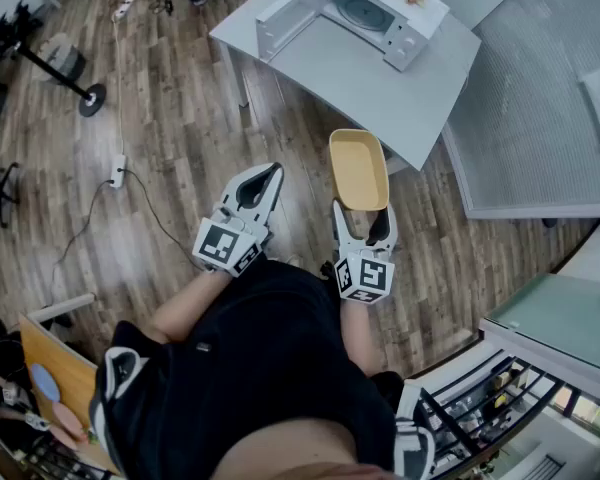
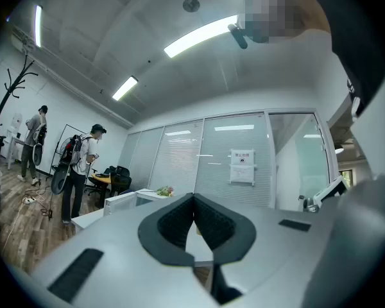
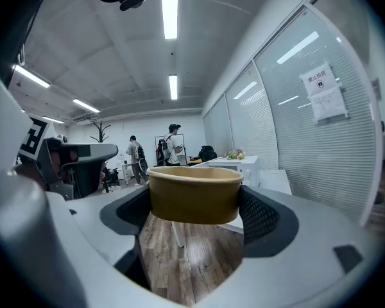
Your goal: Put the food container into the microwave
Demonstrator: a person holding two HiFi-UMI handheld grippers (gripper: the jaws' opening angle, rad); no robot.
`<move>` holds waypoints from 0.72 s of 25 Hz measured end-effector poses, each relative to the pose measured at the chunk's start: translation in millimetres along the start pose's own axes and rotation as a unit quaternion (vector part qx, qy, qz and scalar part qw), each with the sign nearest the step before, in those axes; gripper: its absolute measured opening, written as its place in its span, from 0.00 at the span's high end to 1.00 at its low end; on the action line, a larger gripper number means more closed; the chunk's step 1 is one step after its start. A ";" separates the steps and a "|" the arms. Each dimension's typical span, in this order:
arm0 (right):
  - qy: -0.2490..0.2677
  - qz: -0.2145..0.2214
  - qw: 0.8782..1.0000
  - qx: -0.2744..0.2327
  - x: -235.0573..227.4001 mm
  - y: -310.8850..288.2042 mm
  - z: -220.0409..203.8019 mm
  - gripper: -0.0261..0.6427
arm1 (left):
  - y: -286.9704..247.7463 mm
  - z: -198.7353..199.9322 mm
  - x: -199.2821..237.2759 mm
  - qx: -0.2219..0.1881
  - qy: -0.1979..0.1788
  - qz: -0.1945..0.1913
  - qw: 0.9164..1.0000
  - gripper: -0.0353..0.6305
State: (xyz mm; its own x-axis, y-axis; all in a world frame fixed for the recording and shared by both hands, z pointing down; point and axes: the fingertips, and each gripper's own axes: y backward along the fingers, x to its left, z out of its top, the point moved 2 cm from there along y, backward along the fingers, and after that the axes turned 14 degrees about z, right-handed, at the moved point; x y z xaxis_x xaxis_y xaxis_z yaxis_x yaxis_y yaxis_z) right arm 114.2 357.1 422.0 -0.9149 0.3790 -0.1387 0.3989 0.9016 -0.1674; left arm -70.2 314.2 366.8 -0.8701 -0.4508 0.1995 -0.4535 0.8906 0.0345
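While right claw [image 1: 362, 218] grips one food container [image 1: 358, 168], left claw [image 1: 270, 175] closed, empty; one microwave [image 1: 355, 13] open.

The food container [image 1: 358, 168] is recorded as mustard yellow, the microwave [image 1: 405, 40] as white and the bench [image 1: 370, 88] as pale grey. Brown wood grain is noted on the floor [image 1: 160, 118]. Black-and-white square markers are borne by the white left hand-held gripper [image 1: 272, 172] and right hand-held gripper [image 1: 364, 210].

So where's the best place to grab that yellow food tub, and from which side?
Probably at one short end, with the jaws across its narrow width, coming in level. The food container is oblong, open-topped and rimmed. The right gripper holds it that way, its jaws pressing the two long side walls below the rim, with the open top facing up.
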 end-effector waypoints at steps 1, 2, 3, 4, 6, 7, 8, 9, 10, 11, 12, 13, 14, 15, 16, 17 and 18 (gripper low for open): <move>0.000 0.000 1.000 0.001 0.2 0.0 -0.6 0.29 | 0.1 -0.1 -0.3 0.002 0.002 0.000 1.000 0.91; 0.000 0.000 1.000 0.001 0.4 -0.1 -1.0 0.29 | 0.2 -0.2 -0.4 0.003 0.003 0.000 1.000 0.91; 0.000 0.000 1.000 0.001 0.8 -0.3 -0.9 0.29 | 0.3 -0.2 -0.2 0.004 0.004 0.000 1.000 0.91; 0.000 0.000 1.000 0.001 1.3 -0.8 -0.5 0.29 | 0.1 -0.3 0.4 0.005 0.005 0.000 1.000 0.91; 0.002 0.000 1.000 0.001 1.9 -2.4 0.2 0.29 | -1.0 -0.3 2.1 0.005 0.006 0.000 1.000 0.91; 0.002 0.000 1.000 0.002 1.6 -3.4 0.0 0.29 | -2.3 -0.1 2.5 0.005 0.007 0.000 1.000 0.91; 0.002 0.000 1.000 0.002 1.0 -4.3 -0.2 0.29 | -3.8 0.1 2.7 0.005 0.007 0.000 1.000 0.91; 0.002 0.000 1.000 0.003 0.6 -5.1 -0.3 0.29 | -4.9 0.0 3.0 0.005 0.008 -0.001 1.000 0.91; 0.002 0.000 1.000 0.003 0.8 -5.7 -0.2 0.29 | -5.4 -0.5 3.4 0.005 0.008 -0.002 1.000 0.91; 0.001 -0.001 1.000 0.003 1.4 -6.2 -0.1 0.29 | -5.4 -1.3 4.2 0.006 0.008 -0.003 1.000 0.91; 0.000 -0.001 1.000 0.003 2.2 -7.0 0.0 0.29 | -5.1 -2.1 5.1 0.007 0.008 -0.003 1.000 0.91; 0.000 -0.001 1.000 0.003 2.9 -7.9 0.3 0.29 | -5.1 -2.4 6.0 0.009 0.008 -0.003 1.000 0.91; -0.001 -0.001 1.000 0.002 3.3 -8.9 0.8 0.29 | -5.4 -1.8 6.7 0.009 0.010 -0.003 1.000 0.91; -0.003 -0.002 1.000 0.002 3.6 -9.9 1.4 0.29 | -5.8 -0.8 7.7 0.008 0.011 -0.003 1.000 0.91; -0.005 -0.002 1.000 0.001 3.9 -11.1 1.9 0.29 | -6.2 0.1 9.1 0.008 0.011 -0.003 1.000 0.91; -0.007 -0.003 1.000 0.001 4.4 -12.7 2.3 0.29 | -6.7 0.8 11.2 0.008 0.011 -0.002 1.000 0.91; -0.008 -0.004 1.000 0.000 5.0 -14.8 2.7 0.29 | -7.3 1.4 13.9 0.007 0.010 -0.001 1.000 0.91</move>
State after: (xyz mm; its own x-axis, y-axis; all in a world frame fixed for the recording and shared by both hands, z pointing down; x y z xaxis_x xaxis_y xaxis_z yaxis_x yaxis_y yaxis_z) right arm 103.9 345.1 421.2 -0.9167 0.3690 -0.1531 0.3922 0.9043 -0.1689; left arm -79.2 301.3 367.9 -0.8651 -0.4509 0.2196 -0.4580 0.8887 0.0206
